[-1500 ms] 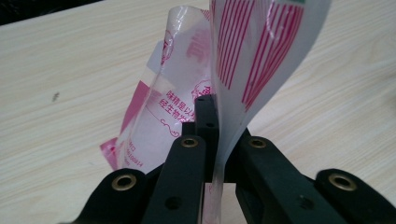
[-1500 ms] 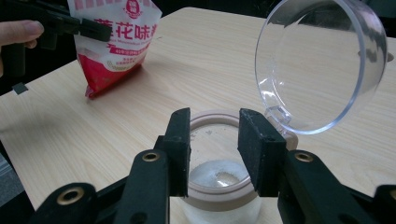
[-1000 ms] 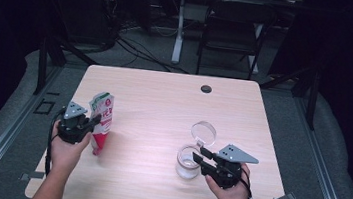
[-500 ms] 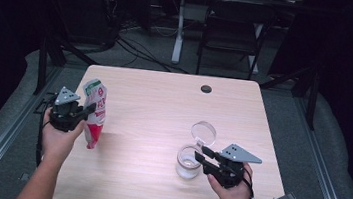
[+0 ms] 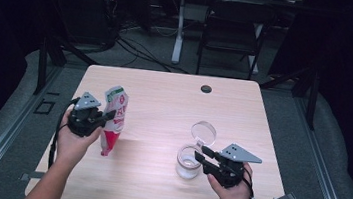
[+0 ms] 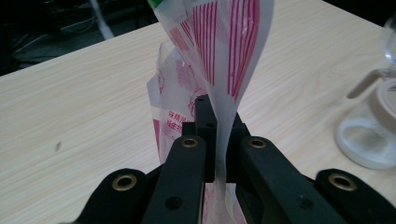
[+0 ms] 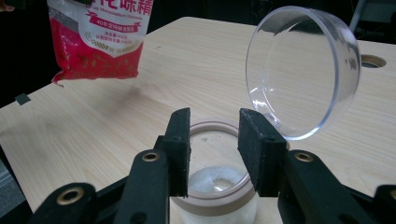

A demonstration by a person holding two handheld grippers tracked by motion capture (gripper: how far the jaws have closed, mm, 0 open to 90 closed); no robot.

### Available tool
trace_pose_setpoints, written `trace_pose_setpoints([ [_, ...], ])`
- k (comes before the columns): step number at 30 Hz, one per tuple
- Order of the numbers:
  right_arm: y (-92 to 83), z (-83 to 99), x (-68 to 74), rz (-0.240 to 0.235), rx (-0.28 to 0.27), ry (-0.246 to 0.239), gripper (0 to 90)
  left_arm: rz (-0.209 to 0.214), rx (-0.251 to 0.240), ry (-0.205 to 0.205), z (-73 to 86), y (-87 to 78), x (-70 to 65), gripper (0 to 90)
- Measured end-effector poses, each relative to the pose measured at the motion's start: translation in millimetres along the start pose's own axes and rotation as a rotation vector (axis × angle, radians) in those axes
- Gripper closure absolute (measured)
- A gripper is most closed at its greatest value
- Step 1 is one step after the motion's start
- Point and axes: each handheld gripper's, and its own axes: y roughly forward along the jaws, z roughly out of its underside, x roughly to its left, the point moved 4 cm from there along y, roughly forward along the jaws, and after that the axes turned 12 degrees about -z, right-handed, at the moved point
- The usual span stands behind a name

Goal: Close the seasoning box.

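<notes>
My left claw (image 5: 108, 116) pinches the red-and-white plastic pouch (image 5: 113, 120), lifted at nine o'clock; my right claw (image 5: 199, 158) grips the clear glass jar (image 5: 188, 162). Next I should tilt the pouch over the jar.

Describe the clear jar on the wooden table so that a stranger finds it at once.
On the light wooden table, look near the person's right gripper. The clear glass jar has a beige rim, white powder inside and its round lid tipped open, unlike the red-and-white plastic bag.
</notes>
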Motion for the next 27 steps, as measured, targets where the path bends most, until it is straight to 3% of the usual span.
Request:
trace_pose_setpoints([
  [2,-0.5,0.0,-0.4,0.002,0.000,0.002,64.5,0.015,0.000,0.008,-1.4,1.0,-6.1,90.0],
  [3,-0.6,0.0,-0.7,0.002,0.000,0.002,64.5,0.044,-0.005,0.025,-4.4,3.6,-17.9,90.0],
  [9,-1.3,0.1,-1.3,0.004,-0.002,0.002,64.6,0.125,-0.013,0.074,-11.2,11.0,-52.8,90.0],
  [15,-1.9,0.1,-1.5,0.005,0.001,-0.003,64.4,0.177,-0.010,0.136,-14.4,15.3,-82.7,90.0],
  [27,-2.2,-0.3,-2.2,0.012,-0.001,-0.001,63.3,0.250,0.000,0.188,-8.5,21.7,-109.1,90.0],
])
